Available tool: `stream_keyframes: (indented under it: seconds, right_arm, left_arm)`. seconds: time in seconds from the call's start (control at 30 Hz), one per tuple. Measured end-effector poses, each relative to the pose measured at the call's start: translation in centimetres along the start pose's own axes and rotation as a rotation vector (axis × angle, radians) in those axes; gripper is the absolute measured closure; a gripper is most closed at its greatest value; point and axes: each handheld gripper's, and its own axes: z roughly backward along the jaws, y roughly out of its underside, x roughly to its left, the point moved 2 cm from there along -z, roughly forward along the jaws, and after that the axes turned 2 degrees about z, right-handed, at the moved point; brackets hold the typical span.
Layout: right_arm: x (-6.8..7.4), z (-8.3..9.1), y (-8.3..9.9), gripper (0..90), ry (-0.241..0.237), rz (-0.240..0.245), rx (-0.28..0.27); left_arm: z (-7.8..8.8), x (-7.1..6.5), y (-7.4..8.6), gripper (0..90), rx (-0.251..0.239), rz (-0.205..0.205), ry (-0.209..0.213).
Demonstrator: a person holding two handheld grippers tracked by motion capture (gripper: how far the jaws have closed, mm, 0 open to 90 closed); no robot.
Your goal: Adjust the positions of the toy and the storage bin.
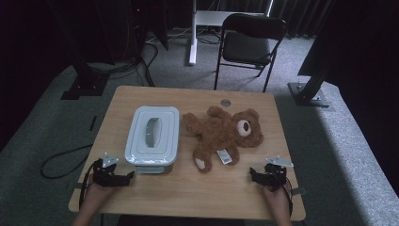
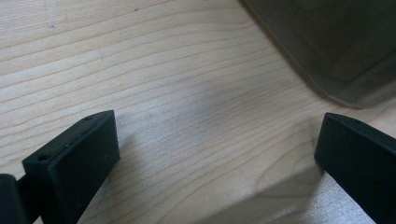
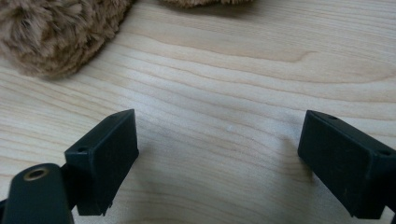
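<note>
Jaws of both grippers spread wide, grasping nothing; brown plush teddy bear [image 1: 223,134] lies sprawled beside lidded grey box [image 1: 153,135].

The light wooden rectangular worktop [image 1: 188,188] carries two things. A pale grey lidded plastic box [image 1: 153,136] lies at nine o'clock. A brown plush teddy bear [image 1: 221,134] sprawls just beside it at three o'clock.

Both hands come in from the near edge, well apart. The left gripper [image 1: 126,176] lies low with its jaws spread wide (nothing between them), and the right gripper [image 1: 253,173] lies likewise, jaws wide and empty.
</note>
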Motion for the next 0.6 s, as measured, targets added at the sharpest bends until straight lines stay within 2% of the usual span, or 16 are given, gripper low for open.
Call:
stream_keyframes:
  seconds: [0.1,0.17,0.23,0.3,0.4,0.47,0.6]
  right_arm:
    - [0.0,-0.1,-0.1,11.2,0.001,0.003,0.0]
    - [-0.2,-0.1,-0.1,11.2,-0.011,-0.015,-0.006]
    - [-0.7,-0.1,-0.2,11.3,-0.043,-0.062,-0.026]
    - [-1.0,-0.2,-0.4,11.8,-0.056,-0.083,-0.031]
    - [-1.8,-0.6,-1.2,13.2,-0.069,-0.117,-0.025]
    - [-2.1,-0.7,-2.1,13.8,-0.085,-0.145,-0.051]
    - [-2.6,-1.0,-3.6,13.8,-0.085,-0.158,-0.079]
  left_arm:
    - [0.0,0.0,0.0,0.5,0.0,0.0,0.0]
    - [0.0,0.0,0.0,0.5,0.0,0.0,0.0]
    - [0.0,0.0,0.0,0.5,0.001,0.0,0.0]
    - [0.0,0.0,0.0,0.5,0.001,0.0,0.0]
    - [0.0,0.0,0.0,0.5,0.001,0.0,0.0]
    - [0.0,0.0,0.0,0.5,0.001,0.0,0.0]
    - [0.0,0.0,0.0,0.5,0.002,-0.002,0.0]
